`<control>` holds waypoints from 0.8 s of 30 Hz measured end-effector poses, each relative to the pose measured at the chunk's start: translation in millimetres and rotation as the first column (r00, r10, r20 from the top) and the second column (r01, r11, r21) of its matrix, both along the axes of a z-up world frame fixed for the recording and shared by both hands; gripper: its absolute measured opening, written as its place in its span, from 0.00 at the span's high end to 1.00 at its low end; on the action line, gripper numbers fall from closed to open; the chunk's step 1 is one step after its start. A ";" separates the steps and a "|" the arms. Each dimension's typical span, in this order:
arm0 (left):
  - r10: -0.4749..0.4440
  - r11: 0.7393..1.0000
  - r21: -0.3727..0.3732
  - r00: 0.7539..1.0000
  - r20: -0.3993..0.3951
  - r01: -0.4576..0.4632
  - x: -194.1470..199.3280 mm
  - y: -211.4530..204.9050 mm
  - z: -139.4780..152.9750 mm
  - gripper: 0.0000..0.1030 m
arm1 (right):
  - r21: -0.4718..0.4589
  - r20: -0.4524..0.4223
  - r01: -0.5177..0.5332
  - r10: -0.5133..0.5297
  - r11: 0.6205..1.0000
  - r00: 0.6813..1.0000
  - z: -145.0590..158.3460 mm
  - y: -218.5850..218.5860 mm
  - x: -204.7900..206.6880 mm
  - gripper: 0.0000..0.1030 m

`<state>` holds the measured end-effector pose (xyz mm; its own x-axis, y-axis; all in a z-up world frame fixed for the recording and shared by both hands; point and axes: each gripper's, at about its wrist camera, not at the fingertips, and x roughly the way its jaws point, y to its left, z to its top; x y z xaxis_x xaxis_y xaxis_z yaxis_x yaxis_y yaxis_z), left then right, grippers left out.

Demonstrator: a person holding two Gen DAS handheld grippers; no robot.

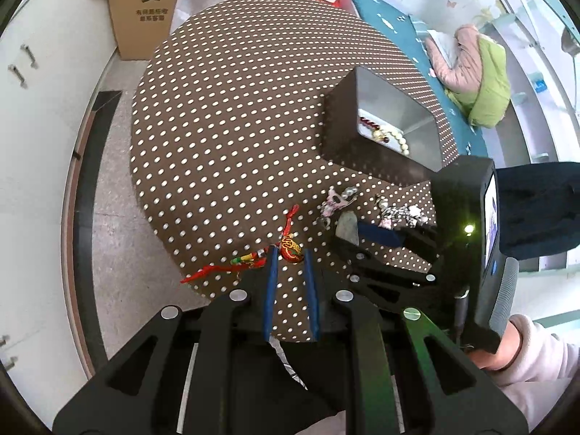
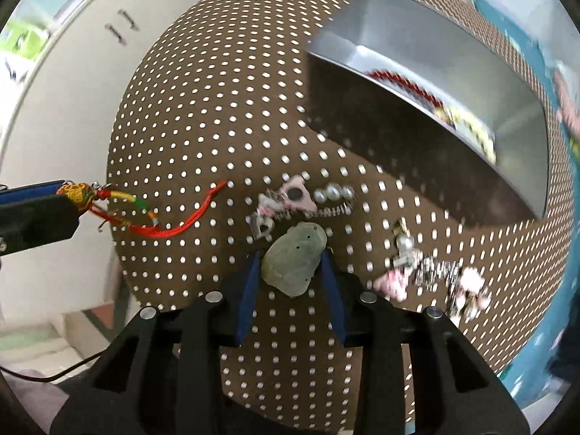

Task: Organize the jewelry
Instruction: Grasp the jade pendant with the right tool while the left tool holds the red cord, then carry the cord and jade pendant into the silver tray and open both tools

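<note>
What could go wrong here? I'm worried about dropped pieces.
1. The left tool pinches only the red knotted charm's bead; its cord trails and might snag.
2. The right tool holds the green stone pendant by its edges, so it could slip before reaching the box.

Brown tablecloth (image 2: 217, 116) with white dots; red-gold charm (image 1: 290, 248); pale green stone (image 2: 293, 264); grey box (image 1: 380, 116).
</note>
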<state>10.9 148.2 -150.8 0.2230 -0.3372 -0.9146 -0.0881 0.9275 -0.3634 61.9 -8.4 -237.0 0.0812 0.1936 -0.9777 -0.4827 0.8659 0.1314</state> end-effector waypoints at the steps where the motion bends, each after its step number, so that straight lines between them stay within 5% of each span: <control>1: -0.008 1.000 -0.004 1.000 0.005 0.008 2.3 -2.5 0.8 0.86 | 0.017 -0.023 0.028 -0.028 0.999 0.999 -0.1 -7.1 1.0 0.69; 10: -0.085 0.996 -0.013 0.994 0.075 0.087 24.1 -31.1 16.3 0.86 | 0.113 -0.040 0.173 -0.169 0.979 0.985 21.7 -60.3 4.6 0.73; 24: -0.119 0.991 -0.029 0.960 0.253 0.130 53.9 -61.3 81.7 0.86 | 0.226 0.066 0.226 -0.247 0.948 0.967 85.0 -115.3 19.8 0.73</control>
